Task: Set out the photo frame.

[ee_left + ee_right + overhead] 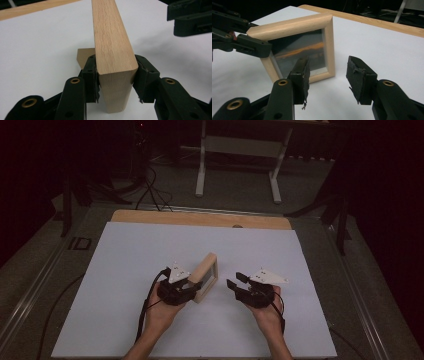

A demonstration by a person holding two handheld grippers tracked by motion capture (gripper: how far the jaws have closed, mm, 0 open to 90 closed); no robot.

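Right now the wooden picture frame (206, 276) stands on edge near the middle of the white table (125, 270), w/ the left gripper (115, 75) pinching its near side rail, pads flat on both faces. Right gripper (328, 75) is spread, holding nothing, just beside the frame's front. Probably light and stiff, wood grips OK (glass pane looks fragile & slick), so take it by the rails, not the pane.

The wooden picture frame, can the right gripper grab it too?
Probably yes. The right gripper is open and faces the wooden picture frame, with bare white table between; the left gripper holds the other corner.
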